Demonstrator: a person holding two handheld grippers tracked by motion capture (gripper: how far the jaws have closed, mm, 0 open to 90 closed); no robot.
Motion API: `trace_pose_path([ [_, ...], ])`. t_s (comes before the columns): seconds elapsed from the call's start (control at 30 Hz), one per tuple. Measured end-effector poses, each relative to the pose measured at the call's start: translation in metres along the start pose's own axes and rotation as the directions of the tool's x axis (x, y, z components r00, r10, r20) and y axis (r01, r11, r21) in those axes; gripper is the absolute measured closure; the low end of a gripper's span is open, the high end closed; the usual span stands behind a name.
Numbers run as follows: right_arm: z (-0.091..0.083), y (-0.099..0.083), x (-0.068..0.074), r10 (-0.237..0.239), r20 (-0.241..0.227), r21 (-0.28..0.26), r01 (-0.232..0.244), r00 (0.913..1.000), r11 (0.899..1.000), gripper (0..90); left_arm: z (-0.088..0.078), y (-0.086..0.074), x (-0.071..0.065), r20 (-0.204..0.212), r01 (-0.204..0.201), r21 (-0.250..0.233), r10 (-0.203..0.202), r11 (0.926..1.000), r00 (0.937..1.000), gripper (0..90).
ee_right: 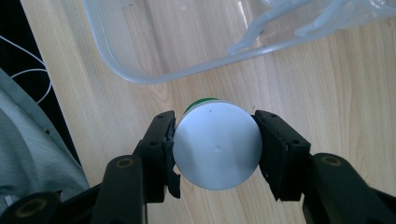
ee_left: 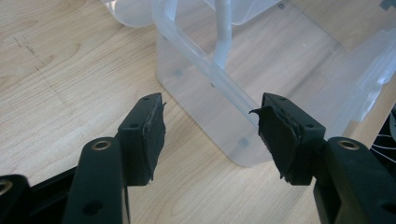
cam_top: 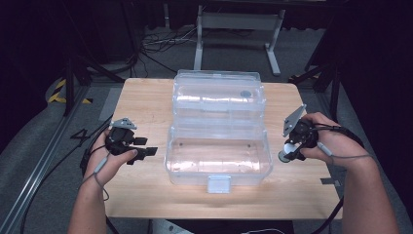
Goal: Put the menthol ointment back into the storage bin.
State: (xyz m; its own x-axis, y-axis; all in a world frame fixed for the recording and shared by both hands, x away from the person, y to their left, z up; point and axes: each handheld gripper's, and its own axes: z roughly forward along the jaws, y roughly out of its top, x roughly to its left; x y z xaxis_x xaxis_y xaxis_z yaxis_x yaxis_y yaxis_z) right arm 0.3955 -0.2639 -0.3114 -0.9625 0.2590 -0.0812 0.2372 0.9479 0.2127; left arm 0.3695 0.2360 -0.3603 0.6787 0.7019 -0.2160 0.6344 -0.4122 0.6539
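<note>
Two tongs flank a clear plastic box [cam_top: 217, 156] on the wooden surface [cam_top: 146, 102]; each sits in one of the person's hands, with the forearms coming in from the near edge.

The right tongs [ee_right: 215, 144] are pinching a round can with a silver-grey flat end and a green rim [ee_right: 215, 145]; the pads press on its two opposite sides, and the flat end faces the camera that rides on them; the jaws stand wide because the can is wide. In the high view the right tongs [cam_top: 287, 155] sit just beside the box's right wall, tilted downward, with the grey plate raised above the knuckles; the right hand [cam_top: 326, 139] wraps the body from the outer side, wrist bent inward toward the box; the can [cam_top: 285, 156] hangs at their tip, close over the surface. Beyond these tongs lies a rounded corner of the box's rim.

The left tongs [ee_left: 210, 135] are spread, with nothing between the pads; past their tips stands a corner of the box [ee_left: 243, 112], near but apart. In the high view the left tongs [cam_top: 146, 146] point level toward the box's left wall; the left hand [cam_top: 114, 158] cups them from below and behind, thumb along the side.

The box's lid [cam_top: 219, 92] lies open on the far side of both tongs.
</note>
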Motion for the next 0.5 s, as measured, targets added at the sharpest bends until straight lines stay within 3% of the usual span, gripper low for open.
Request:
trace_pose_path([
  [0.5,-0.006,0.022,0.006,-0.039,-0.006,-0.009,0.039,0.9992,0.999,50.6,0.000,0.000,0.000,0.001,0.000,0.001,0.000,1.0000,1.0000,41.0],
])
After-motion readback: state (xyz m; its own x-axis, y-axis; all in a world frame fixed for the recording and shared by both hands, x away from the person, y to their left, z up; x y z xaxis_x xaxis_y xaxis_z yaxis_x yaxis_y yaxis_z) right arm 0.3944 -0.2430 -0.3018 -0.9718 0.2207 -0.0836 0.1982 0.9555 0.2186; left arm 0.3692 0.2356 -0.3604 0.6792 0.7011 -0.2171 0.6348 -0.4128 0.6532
